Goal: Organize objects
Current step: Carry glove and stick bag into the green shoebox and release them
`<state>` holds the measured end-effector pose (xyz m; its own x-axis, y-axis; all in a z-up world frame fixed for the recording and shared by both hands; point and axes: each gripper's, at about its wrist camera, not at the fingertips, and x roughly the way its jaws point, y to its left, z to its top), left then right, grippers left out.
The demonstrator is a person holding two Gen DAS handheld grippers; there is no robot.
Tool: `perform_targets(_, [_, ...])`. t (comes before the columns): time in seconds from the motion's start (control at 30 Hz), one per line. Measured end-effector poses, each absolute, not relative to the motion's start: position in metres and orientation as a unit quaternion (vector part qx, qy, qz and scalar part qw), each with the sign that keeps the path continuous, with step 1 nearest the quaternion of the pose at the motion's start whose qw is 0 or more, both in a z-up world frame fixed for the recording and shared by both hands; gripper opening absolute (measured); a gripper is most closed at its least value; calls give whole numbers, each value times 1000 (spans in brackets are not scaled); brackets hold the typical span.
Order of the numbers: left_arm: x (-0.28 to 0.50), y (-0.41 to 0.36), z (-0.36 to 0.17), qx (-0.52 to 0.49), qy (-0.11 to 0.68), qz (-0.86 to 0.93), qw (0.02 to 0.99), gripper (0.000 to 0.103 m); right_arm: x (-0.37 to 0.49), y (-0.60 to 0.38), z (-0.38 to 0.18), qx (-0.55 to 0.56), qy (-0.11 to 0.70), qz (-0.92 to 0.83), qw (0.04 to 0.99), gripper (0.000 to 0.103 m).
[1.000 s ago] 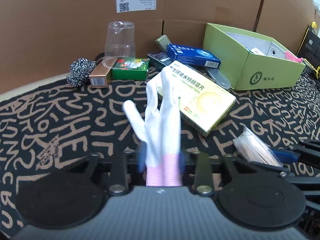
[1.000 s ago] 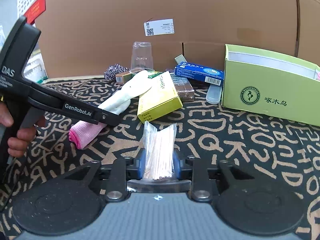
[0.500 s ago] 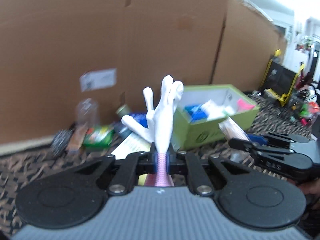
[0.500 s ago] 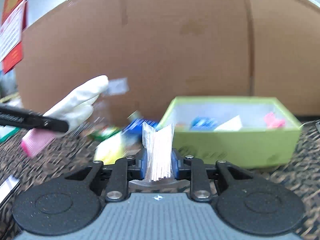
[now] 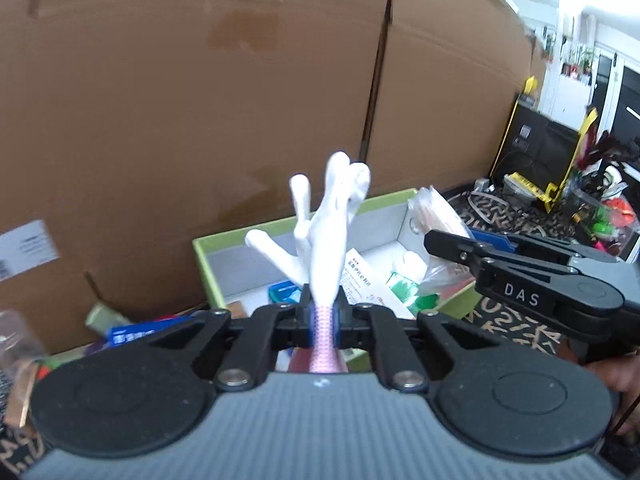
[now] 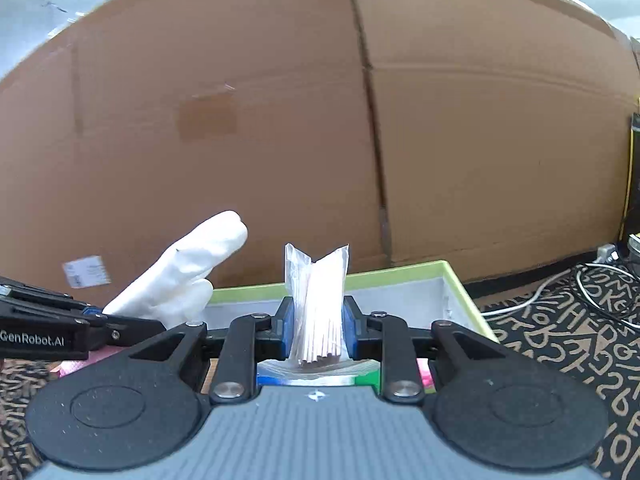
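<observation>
My left gripper (image 5: pixel 324 318) is shut on the pink cuff of a white glove (image 5: pixel 328 236), which stands up in front of the open green box (image 5: pixel 224 240). The glove also shows in the right wrist view (image 6: pixel 180 276), left of centre. My right gripper (image 6: pixel 318 326) is shut on a clear bag of thin wooden sticks (image 6: pixel 318 300), held over the green box (image 6: pixel 452 276). In the left wrist view the right gripper (image 5: pixel 448 242) hangs over the box's right side with the bag (image 5: pixel 434 210). The box holds several small packages.
A tall cardboard wall (image 5: pixel 200 100) stands right behind the box. A blue medicine box (image 5: pixel 140 334) and other small items lie on the patterned cloth to the left. White cables (image 6: pixel 560 284) lie on the cloth to the right of the box.
Both grippers have risen from the cloth and moved toward the green box, carrying the glove and the stick bag. They now hover at the box, closer than half a second ago.
</observation>
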<state>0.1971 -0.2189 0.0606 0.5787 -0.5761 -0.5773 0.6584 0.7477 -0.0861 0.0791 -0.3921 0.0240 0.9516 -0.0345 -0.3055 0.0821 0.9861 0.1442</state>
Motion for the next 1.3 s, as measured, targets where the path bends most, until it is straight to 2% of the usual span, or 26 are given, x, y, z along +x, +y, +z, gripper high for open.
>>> perform_targets(0.37, [235, -265, 12, 97, 335, -334, 876, 8, 102, -410, 4, 71, 163, -35, 984, 28])
perform_targets(0.43, [235, -267, 10, 95, 332, -335, 877, 11, 107, -408, 2, 57, 167, -38, 983, 31])
perform_targets(0.47, [236, -268, 11, 92, 329, -335, 878, 21, 108, -406, 0, 51, 173, -37, 983, 34])
perform_targets(0.5, [235, -269, 11, 89, 326, -338, 878, 52, 109, -405, -3, 45, 179, -35, 982, 50])
perform_targets(0.53, [234, -267, 11, 85, 321, -339, 880, 67, 110, -403, -5, 37, 180, -40, 982, 63])
perform_targets(0.57, [231, -264, 13, 78, 308, -328, 889, 83, 110, -401, -6, 27, 178, -52, 982, 67])
perform_targets(0.6, [229, -261, 14, 75, 295, -323, 896, 96, 108, -400, -7, 17, 176, -58, 983, 76])
perform_targets(0.63, [227, -259, 15, 75, 285, -321, 900, 101, 107, -400, -8, 12, 176, -60, 982, 81])
perform_targets(0.8, [220, -253, 22, 73, 270, -328, 902, 103, 101, -401, -12, -2, 186, -56, 981, 87])
perform_targets(0.93, [214, -250, 31, 67, 268, -327, 904, 103, 92, -401, -5, -1, 188, -64, 980, 87])
perform_targets(1.3, [167, -196, 75, 29, 216, -334, 917, 103, 20, -381, 44, 13, 100, -57, 993, 97])
